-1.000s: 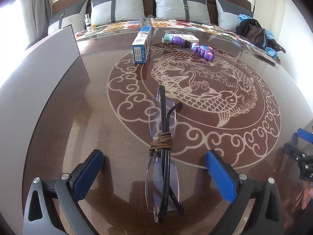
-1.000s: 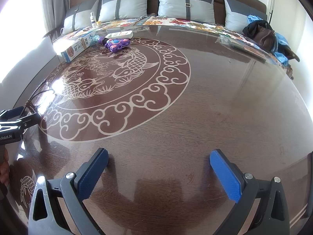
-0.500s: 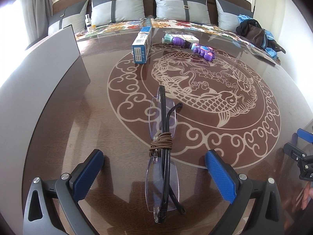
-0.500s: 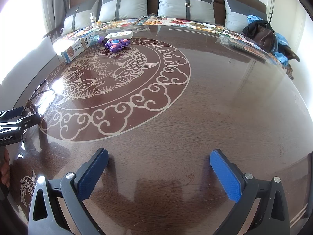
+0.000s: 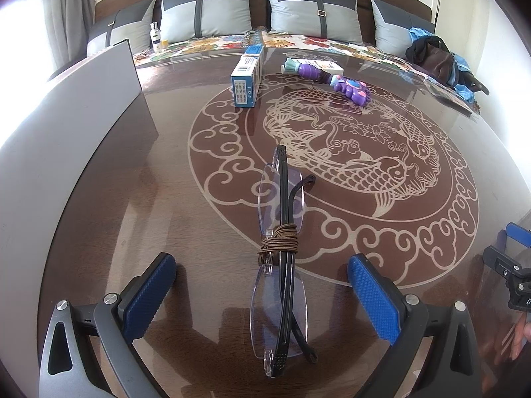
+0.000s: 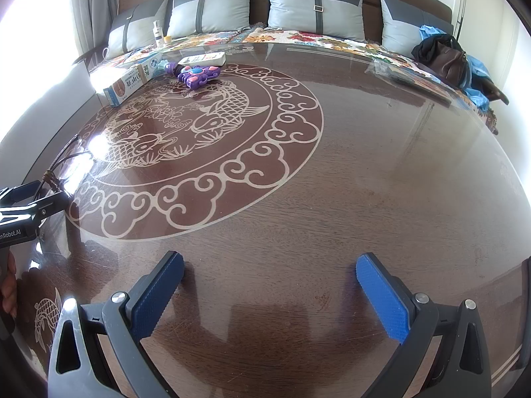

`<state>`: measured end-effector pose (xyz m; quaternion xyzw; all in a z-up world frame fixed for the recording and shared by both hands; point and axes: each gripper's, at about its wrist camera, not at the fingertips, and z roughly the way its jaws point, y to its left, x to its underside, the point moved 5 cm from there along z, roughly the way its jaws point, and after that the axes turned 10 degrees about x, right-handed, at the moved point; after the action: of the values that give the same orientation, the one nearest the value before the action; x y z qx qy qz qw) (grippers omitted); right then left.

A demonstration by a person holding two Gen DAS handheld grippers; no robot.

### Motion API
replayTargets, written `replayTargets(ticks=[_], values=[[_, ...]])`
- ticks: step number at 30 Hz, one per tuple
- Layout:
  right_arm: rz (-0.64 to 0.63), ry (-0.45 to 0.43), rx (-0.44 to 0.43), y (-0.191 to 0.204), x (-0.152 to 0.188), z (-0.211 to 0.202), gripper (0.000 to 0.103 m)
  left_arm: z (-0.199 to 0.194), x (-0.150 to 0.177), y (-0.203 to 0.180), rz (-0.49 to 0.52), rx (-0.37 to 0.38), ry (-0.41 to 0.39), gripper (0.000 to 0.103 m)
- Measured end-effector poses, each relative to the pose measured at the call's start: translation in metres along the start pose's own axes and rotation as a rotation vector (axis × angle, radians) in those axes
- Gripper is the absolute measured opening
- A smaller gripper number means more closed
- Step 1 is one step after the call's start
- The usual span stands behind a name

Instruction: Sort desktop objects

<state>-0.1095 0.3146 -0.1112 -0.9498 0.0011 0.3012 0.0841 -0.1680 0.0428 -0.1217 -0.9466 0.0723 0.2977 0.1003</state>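
We find the left tongs (image 5: 262, 285) standing wide apart and low over the bench (image 5: 109, 205), with the folded glasses (image 5: 282, 252) lying lengthwise between the blue pads, touching neither. The right tongs (image 6: 268, 285) are likewise spread and hold nothing; under them is bare bench, near its near edge.

In our judgement the step in hand is to take up the glasses with the left tongs. To do it well, we advise closing across the cord wrap (image 5: 278, 239) at the middle, where arms and bridge are bundled and the grip is thickest, not on the bare lenses. The frame lies flat on a glossy surface, so the pads should come down to the bench before closing, and the squeeze should be gentle; a rimless lens may slip or take a scratch.

The glasses are rimless, with clear lenses and black arms folded over them, one arm tip splayed out to the side. A brown cord is wound several times about the middle. They rest on the rim of the inlaid fish medallion, toward the near edge of the bench.

Toward the far edge stand a blue-and-white box (image 5: 247, 78) and a purple toy (image 5: 335, 81), well apart from the glasses.
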Motion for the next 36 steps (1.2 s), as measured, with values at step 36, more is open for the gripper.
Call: replayTargets(ticks=[36], values=[[0.000,0.000,-0.001,-0.0002,-0.0001,0.0002,0.103,-0.0006,0.0007,0.0046,-0.033,-0.026,-0.006,0.103]])
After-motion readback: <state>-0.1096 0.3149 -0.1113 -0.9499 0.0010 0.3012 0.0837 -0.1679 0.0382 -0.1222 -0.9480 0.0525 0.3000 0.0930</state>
